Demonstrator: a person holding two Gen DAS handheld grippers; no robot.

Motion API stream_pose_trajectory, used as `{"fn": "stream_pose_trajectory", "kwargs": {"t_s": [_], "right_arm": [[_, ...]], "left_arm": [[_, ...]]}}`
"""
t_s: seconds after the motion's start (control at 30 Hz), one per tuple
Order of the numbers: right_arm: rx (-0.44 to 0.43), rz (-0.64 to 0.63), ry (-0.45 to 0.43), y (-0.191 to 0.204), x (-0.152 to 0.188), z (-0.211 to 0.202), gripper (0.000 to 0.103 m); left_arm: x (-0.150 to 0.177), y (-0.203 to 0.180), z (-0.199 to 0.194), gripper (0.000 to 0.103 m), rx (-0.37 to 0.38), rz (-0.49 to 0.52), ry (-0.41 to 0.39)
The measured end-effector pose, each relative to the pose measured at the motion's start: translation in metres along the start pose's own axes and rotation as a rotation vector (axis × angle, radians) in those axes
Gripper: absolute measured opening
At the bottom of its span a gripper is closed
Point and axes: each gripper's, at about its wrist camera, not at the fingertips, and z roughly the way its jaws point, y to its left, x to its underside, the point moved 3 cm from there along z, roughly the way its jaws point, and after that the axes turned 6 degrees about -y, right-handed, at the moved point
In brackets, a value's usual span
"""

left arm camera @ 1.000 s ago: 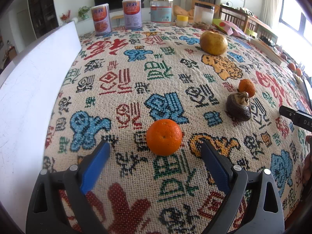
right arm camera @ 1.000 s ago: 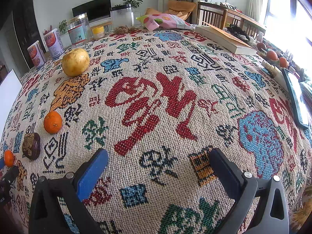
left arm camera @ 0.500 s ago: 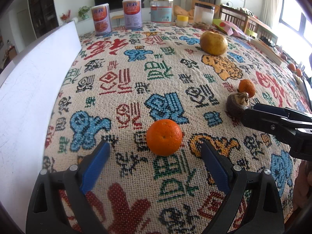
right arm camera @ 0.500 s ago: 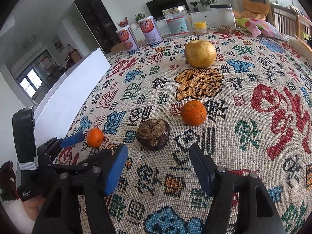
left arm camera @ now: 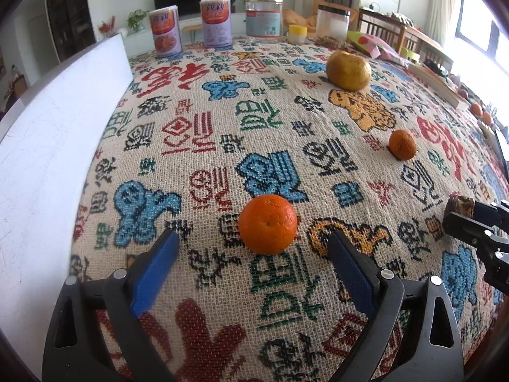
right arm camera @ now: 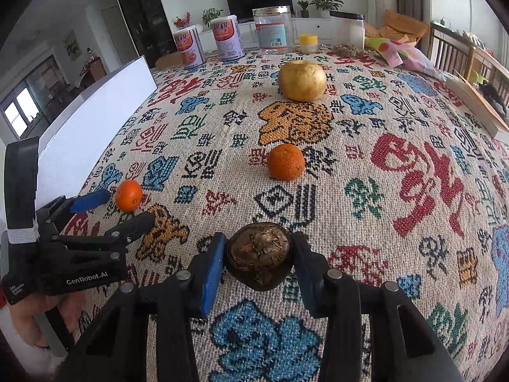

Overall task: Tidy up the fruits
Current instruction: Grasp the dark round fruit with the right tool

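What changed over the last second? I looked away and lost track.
The right gripper swung left across the table and its fingers have just closed on the dark brown fruit. The left gripper stayed open by the near orange; other fruits unmoved.

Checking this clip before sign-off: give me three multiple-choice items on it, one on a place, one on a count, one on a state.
1. Where is the dark brown fruit?
A. between the right hand-held gripper's fingers
B. beside the tins
C. on the white board

2. How many orange fruits lie on the tablecloth?
A. one
B. two
C. four

3. The left hand-held gripper is:
A. shut on an orange
B. open
C. out of view

Answers: 1 A, both pads press its sides. 2 B, one near the left gripper, one mid-table. 3 B, its fingers stand wide apart, the orange untouched.
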Motion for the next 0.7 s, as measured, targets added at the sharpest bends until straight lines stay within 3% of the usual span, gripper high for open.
{"fn": "stream_pose_trajectory", "kwargs": {"t_s": [0.07,0.13,0.2,0.23,0.27,0.7], "right_arm": [[0.074,-0.004,-0.005,-0.013,0.011,-0.005,0.042],[0.064,0.045,-0.016,-0.022,0.013,-0.006,0.042],[0.082,0.048,-0.031,-0.024,0.011,-0.005,0.054],[0.082,0.044,-0.027,-0.024,0.012,-0.002,0.071],[0.075,0.034,-0.026,-0.021,0.014,0.0,0.077],[0.093,-0.078,0.014,0.0,0.017,0.011,0.101]], "left_arm": [[0.0,0.0,0.0,0.095,0.0,0.0,0.0],[0.0,0.0,0.0,0.095,0.0,0.0,0.0],[0.0,0.0,0.0,0.095,0.0,0.0,0.0],[0.0,0.0,0.0,0.095,0.001,0.0,0.0],[0.0,0.0,0.0,0.095,0.001,-0.001,0.0],[0.0,0.0,0.0,0.095,0.001,-0.001,0.0]]}}
